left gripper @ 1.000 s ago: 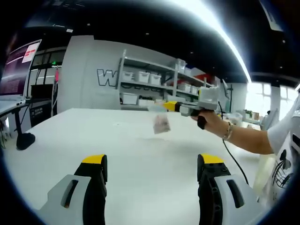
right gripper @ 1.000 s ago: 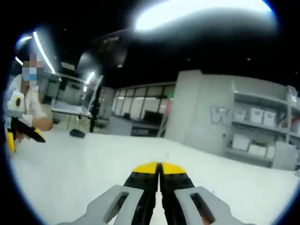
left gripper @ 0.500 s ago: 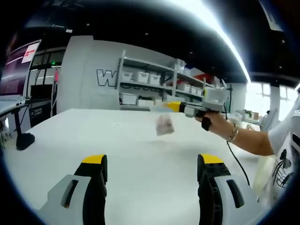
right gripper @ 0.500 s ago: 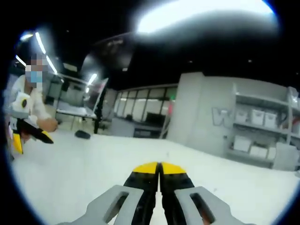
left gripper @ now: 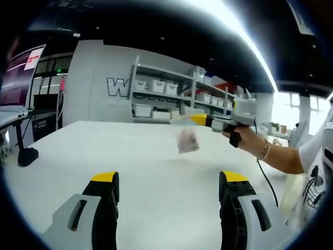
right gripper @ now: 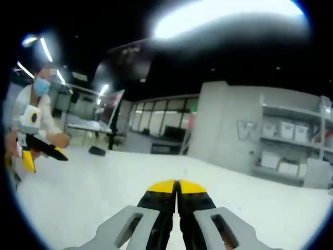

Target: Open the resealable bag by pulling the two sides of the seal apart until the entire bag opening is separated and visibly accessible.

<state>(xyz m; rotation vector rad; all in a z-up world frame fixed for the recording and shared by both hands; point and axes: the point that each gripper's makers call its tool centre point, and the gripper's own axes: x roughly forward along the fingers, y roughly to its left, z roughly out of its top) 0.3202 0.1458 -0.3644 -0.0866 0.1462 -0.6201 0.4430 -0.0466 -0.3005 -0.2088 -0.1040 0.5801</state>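
The resealable bag (left gripper: 187,139), pinched by the pressed-together right gripper (left gripper: 200,119), has been carried rightward at centre frame above the table (left gripper: 156,172). The left gripper (left gripper: 169,182) is kept spread at bottom; the seal seems unopened.

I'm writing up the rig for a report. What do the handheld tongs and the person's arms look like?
The left tongs have grey jaws, black inside, with yellow tips. The right tongs match. In the left gripper view, the right tongs carry a grey box, a black cable trails beneath, and the person's wrist wears a bracelet below a white printed short sleeve.
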